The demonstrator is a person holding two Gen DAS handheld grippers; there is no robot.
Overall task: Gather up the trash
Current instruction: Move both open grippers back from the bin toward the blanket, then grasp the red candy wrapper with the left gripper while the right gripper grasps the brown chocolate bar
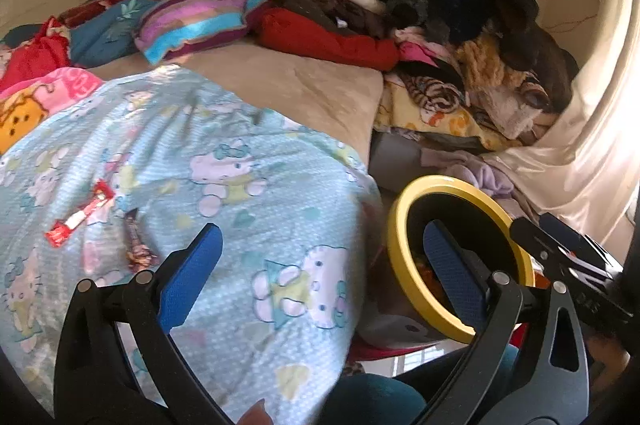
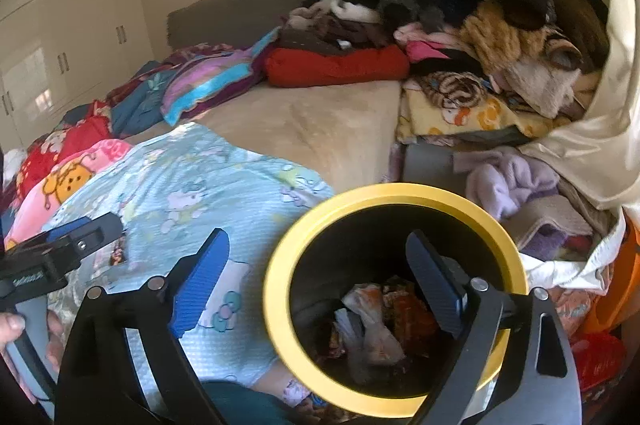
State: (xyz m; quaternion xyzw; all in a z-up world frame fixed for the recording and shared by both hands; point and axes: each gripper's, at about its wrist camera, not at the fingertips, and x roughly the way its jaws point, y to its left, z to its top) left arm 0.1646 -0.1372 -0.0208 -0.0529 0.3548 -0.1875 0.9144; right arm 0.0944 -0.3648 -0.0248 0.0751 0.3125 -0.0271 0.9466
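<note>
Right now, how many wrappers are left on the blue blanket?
2 visible. A red-and-white wrapper lies on the blanket's left side; a dark brown wrapper sits just right of it, nearer the left tool. Folds may hide more.

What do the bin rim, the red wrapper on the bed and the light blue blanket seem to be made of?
Bin rim: probably smooth plastic, uniform yellow with a soft sheen.
Red wrapper: likely thin printed plastic film or foil, flat and crinkled.
Light blue blanket: woven or quilted cloth, matte, with a fine dotted texture and soft folds.
</note>
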